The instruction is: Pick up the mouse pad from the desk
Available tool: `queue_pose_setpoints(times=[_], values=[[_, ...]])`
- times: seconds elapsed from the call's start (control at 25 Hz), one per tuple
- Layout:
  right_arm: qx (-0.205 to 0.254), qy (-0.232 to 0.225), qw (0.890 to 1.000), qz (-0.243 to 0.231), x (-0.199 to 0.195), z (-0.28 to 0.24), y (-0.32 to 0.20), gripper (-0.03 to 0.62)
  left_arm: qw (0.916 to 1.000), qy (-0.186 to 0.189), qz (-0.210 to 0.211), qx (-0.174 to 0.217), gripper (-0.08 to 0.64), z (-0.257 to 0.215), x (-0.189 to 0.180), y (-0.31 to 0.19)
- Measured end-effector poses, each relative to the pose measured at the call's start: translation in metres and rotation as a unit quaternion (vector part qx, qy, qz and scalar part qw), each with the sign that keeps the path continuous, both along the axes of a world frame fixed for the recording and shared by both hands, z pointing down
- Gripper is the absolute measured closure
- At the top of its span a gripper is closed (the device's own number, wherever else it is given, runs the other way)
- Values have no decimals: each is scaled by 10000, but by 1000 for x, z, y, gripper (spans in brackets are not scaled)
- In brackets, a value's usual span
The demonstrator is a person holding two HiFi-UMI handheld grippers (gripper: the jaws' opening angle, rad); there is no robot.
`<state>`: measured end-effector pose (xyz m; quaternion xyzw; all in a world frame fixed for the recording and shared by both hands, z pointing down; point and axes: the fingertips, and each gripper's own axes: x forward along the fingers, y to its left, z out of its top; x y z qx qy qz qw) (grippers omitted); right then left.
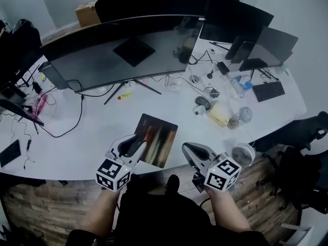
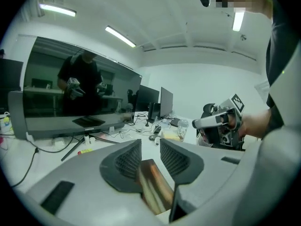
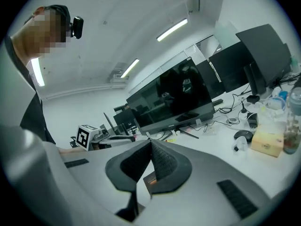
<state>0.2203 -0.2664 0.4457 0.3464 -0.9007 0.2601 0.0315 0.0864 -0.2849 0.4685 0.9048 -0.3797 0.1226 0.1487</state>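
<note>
The mouse pad (image 1: pixel 156 140), dark brown with lighter streaks, lies flat on the white desk (image 1: pixel 92 137) near its front edge. My left gripper (image 1: pixel 137 142) sits at the pad's left edge, and its jaws stand a little apart. In the left gripper view the pad (image 2: pixel 153 185) shows through that narrow gap, below the left gripper (image 2: pixel 150 145), and nothing is pinched. My right gripper (image 1: pixel 185 147) hovers just right of the pad with its tips together. A corner of the pad (image 3: pixel 149 179) peeks out under the right gripper (image 3: pixel 151 144).
A wide curved monitor (image 1: pixel 123 50) stands behind the pad, its stand legs and a yellow marker (image 1: pixel 124 96) in front of it. To the right are a mouse (image 1: pixel 203 102), a tan box (image 1: pixel 219 114), a small fan (image 1: pixel 243 154) and a keyboard (image 1: pixel 269 90). Cables run across the left.
</note>
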Motion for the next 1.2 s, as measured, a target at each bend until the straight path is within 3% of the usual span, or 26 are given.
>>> queue_pose_setpoints(times=[0.4,0.76,1.2], values=[[-251,-139,9979,-578,76,27,-1,588,9965,-500,-541,-405,320,32,63,17],[-136,-341,9946,-968,66,18,5,588,9921,-740,-732,-707,264,52,60,34],[-627,-161,9924,-1043,46,59,29,588,9907,-852,-549,-907,264,97,52,36]])
